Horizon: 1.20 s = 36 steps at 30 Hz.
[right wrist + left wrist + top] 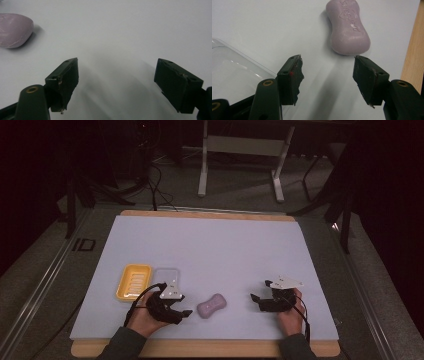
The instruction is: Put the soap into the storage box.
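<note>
A: On the left of the table (pixel 210 240), in the high view, we see a yellow soap dish (pixel 133 281) with ridges inside. Just beside it, on its right, lies a clear lid (pixel 166 274).

B: Yes, and we see the edge of that lid also in the left gripper view, at the lower left, behind one finger. Then comes our left gripper (pixel 186 312), near the front edge of the table, held in the left hand (pixel 145 315).

A: Its fingers (pixel 291 77) stand apart, with nothing between them. They point toward the purple soap bar (pixel 348 27), which lies flat on the pale sheet just beyond the tips, not touching them.

B: In the high view the soap is between our two grippers, closer to the left one. We can read some pressed letters on its top in the left gripper view, but not clearly.

A: On the right we have the right gripper (pixel 261 291), held in the right hand (pixel 290 315). Its fingers (pixel 65 80) are also wide apart and hold nothing.

B: In the right gripper view one end of the soap shows at the upper left, well apart from the fingers.
</note>
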Motion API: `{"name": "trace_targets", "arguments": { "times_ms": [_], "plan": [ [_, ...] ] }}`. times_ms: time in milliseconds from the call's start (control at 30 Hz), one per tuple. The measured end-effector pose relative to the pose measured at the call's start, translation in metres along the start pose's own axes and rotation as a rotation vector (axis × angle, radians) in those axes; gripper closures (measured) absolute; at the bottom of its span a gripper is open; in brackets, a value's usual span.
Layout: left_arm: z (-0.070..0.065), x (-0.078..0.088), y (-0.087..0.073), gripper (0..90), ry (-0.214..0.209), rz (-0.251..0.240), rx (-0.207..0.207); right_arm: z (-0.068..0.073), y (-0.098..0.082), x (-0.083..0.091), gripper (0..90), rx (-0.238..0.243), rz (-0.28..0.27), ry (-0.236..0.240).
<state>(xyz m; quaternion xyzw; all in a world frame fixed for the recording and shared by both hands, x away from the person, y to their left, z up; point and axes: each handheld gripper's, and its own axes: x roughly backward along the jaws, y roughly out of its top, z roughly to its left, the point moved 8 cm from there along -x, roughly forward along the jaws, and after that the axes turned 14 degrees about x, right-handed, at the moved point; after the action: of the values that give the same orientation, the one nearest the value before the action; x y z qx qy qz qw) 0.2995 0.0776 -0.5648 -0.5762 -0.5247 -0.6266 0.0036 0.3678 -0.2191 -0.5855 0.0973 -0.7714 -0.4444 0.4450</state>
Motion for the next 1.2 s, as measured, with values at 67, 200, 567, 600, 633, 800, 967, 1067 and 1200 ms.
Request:
{"name": "trace_targets", "arguments": {
  "times_ms": [67,200,567,600,633,800,967,1067,1200],
  "plan": [
    [0.001,-0.001,0.001,40.7,0.020,0.015,0.001,0.000,0.000,0.000,19.1,0.001,-0.001,-0.001],
    [0.001,-0.002,0.004,40.7,0.050,0.026,-0.007,0.000,0.000,0.000,19.1,0.000,0.001,-0.004],
    [-0.003,0.000,0.018,40.1,0.066,0.066,-0.030,0.000,0.000,0.000,19.0,0.008,0.004,-0.007],
    [-0.003,0.000,0.019,40.1,0.070,0.072,-0.030,0.000,0.000,0.000,19.0,0.007,0.004,-0.007],
    [-0.004,-0.001,0.020,40.1,0.067,0.076,-0.025,0.000,0.000,0.000,19.1,0.006,0.004,-0.007],
    [-0.003,-0.001,0.025,40.2,0.070,0.102,-0.006,0.000,0.000,0.001,18.8,-0.001,0.001,-0.005],
    [-0.005,-0.002,0.030,40.1,0.066,0.114,0.000,-0.001,0.000,0.001,18.7,-0.004,-0.005,-0.007],
    [-0.007,-0.003,0.032,40.1,0.050,0.128,0.002,-0.001,0.000,0.001,18.5,-0.005,-0.006,-0.006],
    [-0.010,-0.004,0.037,40.1,0.047,0.136,0.001,0.000,0.000,0.001,18.5,0.000,-0.002,-0.003]
  ]
}}
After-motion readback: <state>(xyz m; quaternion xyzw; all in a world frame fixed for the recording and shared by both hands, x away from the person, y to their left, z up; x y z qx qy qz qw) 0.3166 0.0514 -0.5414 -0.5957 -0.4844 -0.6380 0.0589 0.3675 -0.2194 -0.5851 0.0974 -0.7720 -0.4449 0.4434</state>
